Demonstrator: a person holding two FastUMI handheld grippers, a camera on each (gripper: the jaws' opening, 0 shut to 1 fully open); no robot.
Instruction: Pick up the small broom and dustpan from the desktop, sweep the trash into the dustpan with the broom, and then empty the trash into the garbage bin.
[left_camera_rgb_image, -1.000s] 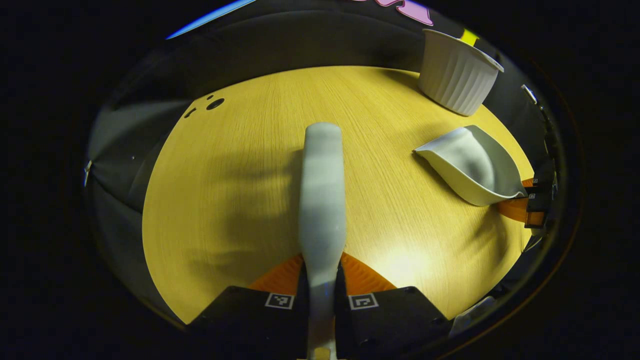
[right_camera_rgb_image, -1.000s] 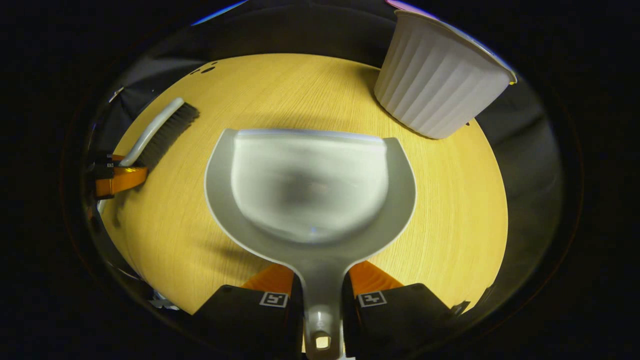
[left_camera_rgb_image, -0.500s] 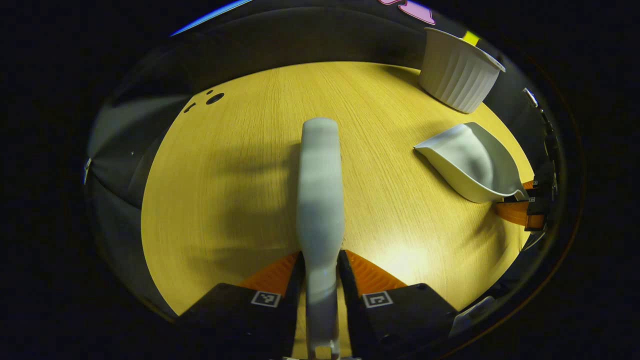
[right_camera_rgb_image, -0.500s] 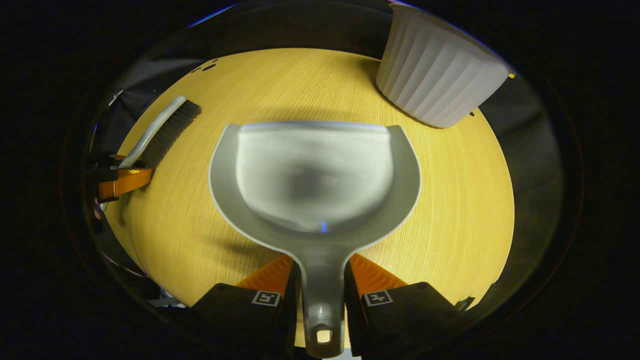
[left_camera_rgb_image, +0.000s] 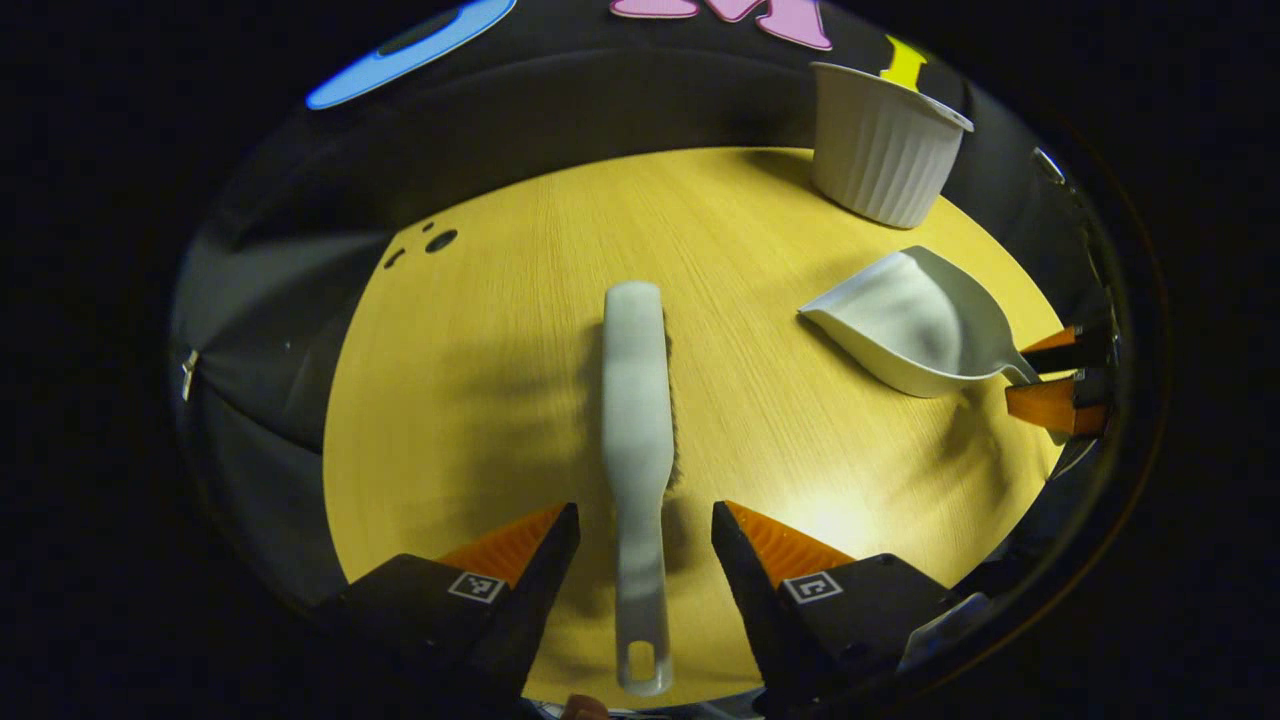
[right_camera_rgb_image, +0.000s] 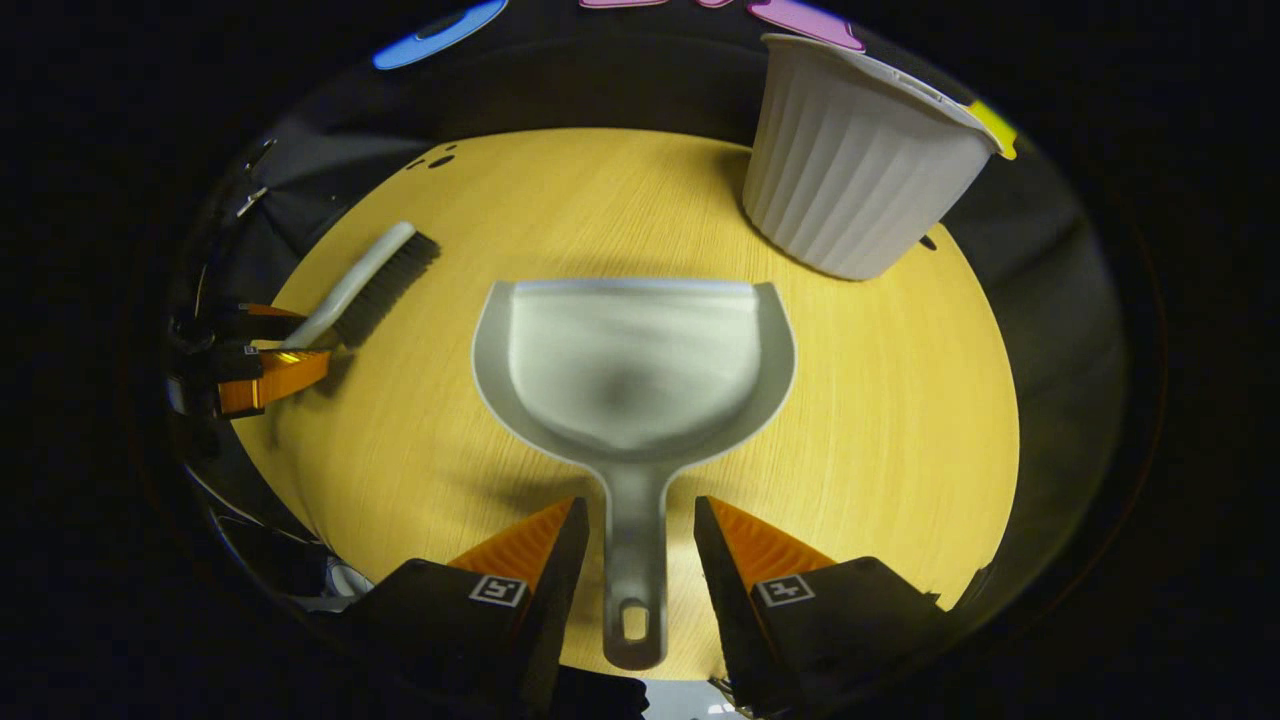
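The small broom (left_camera_rgb_image: 636, 400), pale grey with dark bristles, lies on the round wooden table (left_camera_rgb_image: 480, 380). My left gripper (left_camera_rgb_image: 640, 530) stands open, its fingers on either side of the broom's handle and apart from it. The pale dustpan (right_camera_rgb_image: 635, 365) rests flat on the table, its mouth facing away. My right gripper (right_camera_rgb_image: 632, 525) is open too, straddling the dustpan's handle without touching it. The white ribbed garbage bin (right_camera_rgb_image: 850, 170) stands at the table's far right edge. From the right gripper view the broom (right_camera_rgb_image: 370, 280) and left gripper (right_camera_rgb_image: 265, 350) lie at the left; the dustpan (left_camera_rgb_image: 910, 320) and right gripper (left_camera_rgb_image: 1055, 375) sit right in the left gripper view.
A few small dark holes (left_camera_rgb_image: 432, 240) mark the table's far left part. Black cloth walls surround the table. The bin (left_camera_rgb_image: 880, 145) stands close behind the dustpan. No loose trash can be made out on the wood.
Both grippers were shut on their handles a second ago; now both have opened and drawn back. The broom and the dustpan lie released on the table.
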